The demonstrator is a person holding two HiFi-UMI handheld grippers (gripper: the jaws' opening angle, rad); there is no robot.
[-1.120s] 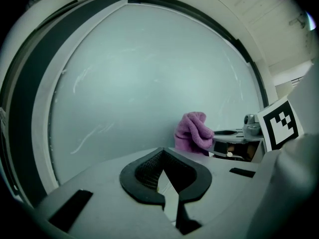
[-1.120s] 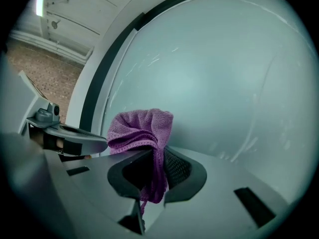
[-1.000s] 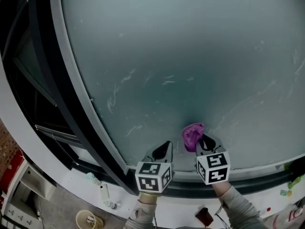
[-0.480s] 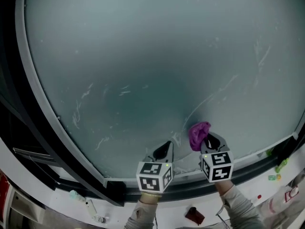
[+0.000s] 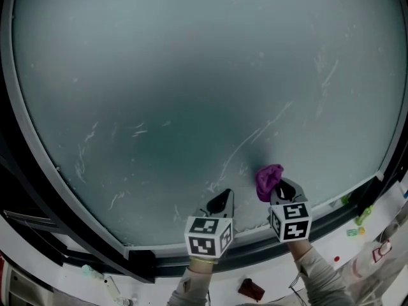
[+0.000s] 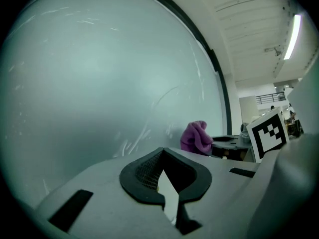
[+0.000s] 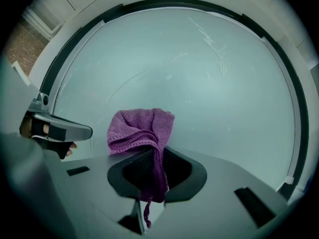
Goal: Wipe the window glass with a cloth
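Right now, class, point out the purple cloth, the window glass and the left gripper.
purple cloth (image 7: 142, 127): right gripper view, on the bunched knit above the jaws.
window glass (image 5: 191, 69): head view, on the bare upper pane.
left gripper (image 5: 221, 201): head view, at its dark jaw tips near the glass.

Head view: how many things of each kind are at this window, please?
Grey hand-held tongs: 2, the left tongs and the right tongs
Crumpled purple knitted cloth: 1
Frosted window glass pane: 1
Total: 4

Left claw (image 6: 162, 158) closed — cloth (image 6: 196, 137) beyond.
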